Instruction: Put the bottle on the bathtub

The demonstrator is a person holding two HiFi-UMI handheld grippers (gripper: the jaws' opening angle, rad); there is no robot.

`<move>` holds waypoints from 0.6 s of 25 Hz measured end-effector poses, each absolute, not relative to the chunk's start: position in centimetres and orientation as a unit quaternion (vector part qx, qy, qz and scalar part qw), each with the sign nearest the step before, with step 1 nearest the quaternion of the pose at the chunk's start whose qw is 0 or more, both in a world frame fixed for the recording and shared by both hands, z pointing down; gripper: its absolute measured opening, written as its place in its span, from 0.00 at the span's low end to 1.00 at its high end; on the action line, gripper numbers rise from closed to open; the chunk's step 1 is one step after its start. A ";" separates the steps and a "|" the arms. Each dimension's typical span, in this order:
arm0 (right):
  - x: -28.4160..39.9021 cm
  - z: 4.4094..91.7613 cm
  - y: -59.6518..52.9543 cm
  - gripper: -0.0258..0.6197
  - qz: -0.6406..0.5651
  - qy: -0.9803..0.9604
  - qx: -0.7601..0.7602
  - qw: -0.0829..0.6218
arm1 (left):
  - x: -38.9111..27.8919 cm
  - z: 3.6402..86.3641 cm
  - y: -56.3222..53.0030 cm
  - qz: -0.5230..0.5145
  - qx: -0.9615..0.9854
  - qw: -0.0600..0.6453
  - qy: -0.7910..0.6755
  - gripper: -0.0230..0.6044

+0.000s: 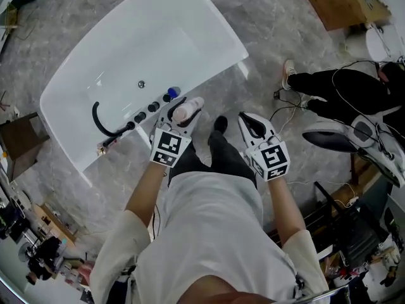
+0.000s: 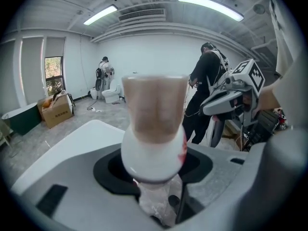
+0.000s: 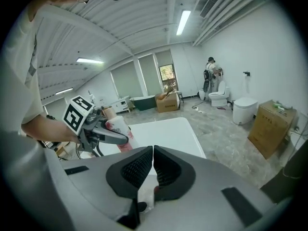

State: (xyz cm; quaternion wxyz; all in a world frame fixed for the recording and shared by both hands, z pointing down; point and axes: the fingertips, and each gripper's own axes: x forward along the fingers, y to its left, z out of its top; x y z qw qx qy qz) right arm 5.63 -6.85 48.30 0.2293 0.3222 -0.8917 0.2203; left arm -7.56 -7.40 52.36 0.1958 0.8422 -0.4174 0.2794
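Right now my left gripper (image 1: 183, 113) pinches the white plastic bottle with the tan cap (image 2: 154, 129), its long axis pointing ahead over the near rim of the white bathtub (image 1: 212, 61); my right gripper (image 1: 245, 120), pressed together and empty, hangs farther off.

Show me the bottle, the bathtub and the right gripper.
bottle (image 2: 153, 153): left gripper view, on its white body.
bathtub (image 1: 117, 56): head view, on its bare white inside.
right gripper (image 3: 153, 150): right gripper view, where the tips of its shut jaws meet.
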 end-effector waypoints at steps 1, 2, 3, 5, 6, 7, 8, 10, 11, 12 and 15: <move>5.5 49.0 -7.3 0.09 0.222 -0.893 0.315 0.233 | -7.7 53.1 -7.9 0.280 0.838 0.198 -0.425 0.40; 5.3 49.7 -7.6 0.09 0.224 -0.894 0.308 0.236 | -7.8 53.8 -8.4 0.280 0.834 0.199 -0.432 0.40; 5.2 50.2 -7.9 0.09 0.225 -0.895 0.301 0.240 | -7.9 54.4 -8.9 0.280 0.829 0.199 -0.440 0.40; 5.2 51.2 -8.5 0.09 0.224 -0.898 0.290 0.244 | -7.8 55.6 -9.8 0.280 0.821 0.200 -0.455 0.40; 5.2 51.7 -8.8 0.09 0.224 -0.899 0.286 0.245 | -7.7 56.3 -10.4 0.279 0.817 0.202 -0.463 0.40; 5.3 52.2 -9.0 0.09 0.224 -0.900 0.281 0.246 | -7.5 57.1 -10.8 0.278 0.812 0.207 -0.470 0.40; 5.4 52.7 -9.3 0.09 0.225 -0.901 0.276 0.246 | -7.3 57.9 -11.2 0.277 0.806 0.212 -0.478 0.40; 5.5 54.1 -9.5 0.09 0.226 -0.903 0.267 0.249 | -6.9 59.9 -11.7 0.274 0.794 0.221 -0.495 0.40; 5.5 54.8 -9.6 0.09 0.226 -0.904 0.263 0.249 | -6.9 60.8 -12.0 0.273 0.789 0.224 -0.503 0.40; 5.4 55.5 -9.7 0.09 0.226 -0.905 0.260 0.250 | -6.9 61.8 -12.2 0.273 0.783 0.225 -0.511 0.40; 5.2 57.4 -9.8 0.09 0.227 -0.906 0.252 0.254 | -7.2 64.5 -12.4 0.276 0.768 0.226 -0.533 0.40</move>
